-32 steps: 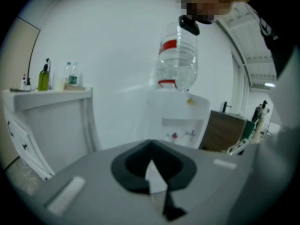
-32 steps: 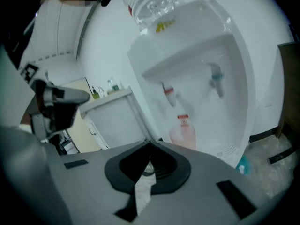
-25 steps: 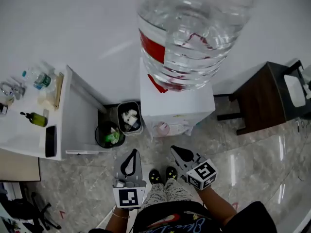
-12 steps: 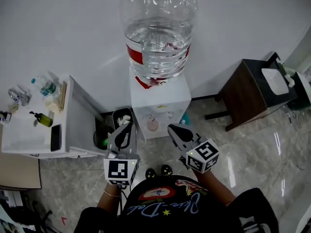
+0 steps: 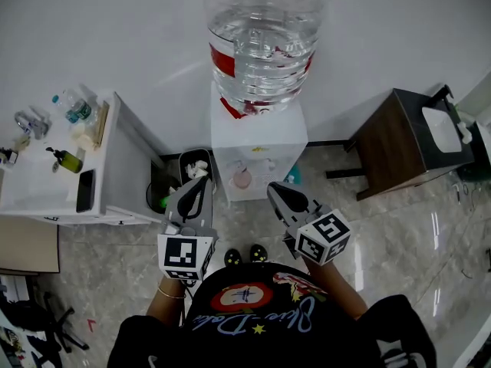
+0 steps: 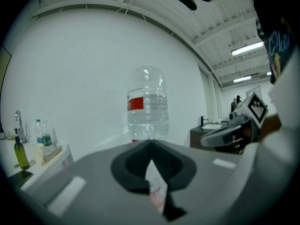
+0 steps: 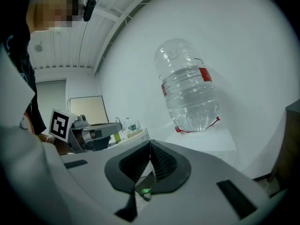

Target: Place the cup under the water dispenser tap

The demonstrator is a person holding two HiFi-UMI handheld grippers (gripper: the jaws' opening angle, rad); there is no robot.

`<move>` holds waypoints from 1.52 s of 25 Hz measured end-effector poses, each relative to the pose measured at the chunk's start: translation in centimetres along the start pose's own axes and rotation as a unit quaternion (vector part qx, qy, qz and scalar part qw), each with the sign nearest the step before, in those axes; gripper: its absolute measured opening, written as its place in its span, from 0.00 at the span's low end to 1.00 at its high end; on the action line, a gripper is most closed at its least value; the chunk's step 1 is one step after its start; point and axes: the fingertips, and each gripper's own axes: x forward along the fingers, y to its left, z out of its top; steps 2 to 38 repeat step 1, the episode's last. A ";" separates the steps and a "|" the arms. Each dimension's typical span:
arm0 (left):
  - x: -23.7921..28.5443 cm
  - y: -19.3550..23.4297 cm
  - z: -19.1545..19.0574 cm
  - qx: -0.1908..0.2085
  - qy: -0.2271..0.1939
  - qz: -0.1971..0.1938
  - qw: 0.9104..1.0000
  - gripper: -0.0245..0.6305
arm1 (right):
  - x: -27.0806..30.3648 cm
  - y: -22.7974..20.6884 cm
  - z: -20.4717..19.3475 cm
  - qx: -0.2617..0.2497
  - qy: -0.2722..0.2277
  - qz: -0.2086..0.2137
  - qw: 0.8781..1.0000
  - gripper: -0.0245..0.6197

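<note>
The white water dispenser (image 5: pixel 257 148) stands against the wall with a big clear bottle (image 5: pixel 265 41) on top, also seen in the left gripper view (image 6: pixel 147 104) and the right gripper view (image 7: pixel 187 90). A small pink cup (image 5: pixel 242 178) sits in the recess on its front. Both grippers hang level in front of the dispenser, apart from it. My left gripper (image 5: pixel 198 184) has its jaws together with nothing between them (image 6: pixel 150 146). My right gripper (image 5: pixel 274 191) is also shut and empty (image 7: pixel 150 146).
A white counter (image 5: pixel 115 182) with bottles and a dark phone stands at the left. Two waste bins (image 5: pixel 192 167) fill the gap between it and the dispenser. A dark brown side table (image 5: pixel 399 140) stands at the right. The floor is marble tile.
Both grippers have risen from near the floor to about the height of the dispenser's front. In the last half second they have kept almost still. Both stay shut.
</note>
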 end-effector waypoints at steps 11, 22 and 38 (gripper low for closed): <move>0.0 0.2 0.0 -0.002 0.000 0.002 1.000 0.04 | 0.1 0.1 0.1 -0.001 -0.001 0.003 1.000 0.06; 0.0 0.2 0.0 -0.002 0.000 0.002 1.000 0.04 | 0.1 0.1 0.1 -0.001 -0.001 0.003 1.000 0.06; 0.0 0.2 0.0 -0.002 0.000 0.002 1.000 0.04 | 0.1 0.1 0.1 -0.001 -0.001 0.003 1.000 0.06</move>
